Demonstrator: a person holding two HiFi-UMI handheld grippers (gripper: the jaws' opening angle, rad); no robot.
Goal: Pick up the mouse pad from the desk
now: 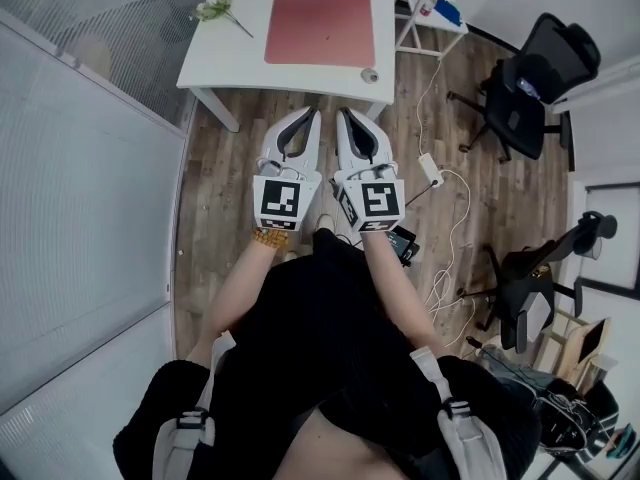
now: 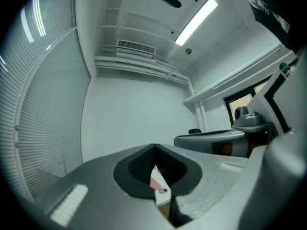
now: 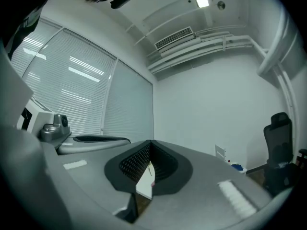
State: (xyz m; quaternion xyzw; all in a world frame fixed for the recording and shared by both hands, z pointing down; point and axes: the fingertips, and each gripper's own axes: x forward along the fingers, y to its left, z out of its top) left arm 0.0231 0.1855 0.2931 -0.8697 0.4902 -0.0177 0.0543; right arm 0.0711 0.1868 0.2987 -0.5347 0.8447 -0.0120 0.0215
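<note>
While level, side by side before desk | left gripper closed, empty | right gripper closed, empty

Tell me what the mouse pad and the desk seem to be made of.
Mouse pad: dull reddish-pink, matte, no glare; likely cloth or leatherette, unclear which. Desk: smooth uniform white top, probably painted or laminated board.

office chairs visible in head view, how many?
2. One office chair stands at upper right, to the right of the desk. The second chair is lower down, near the right edge. More may sit outside the frame.
</note>
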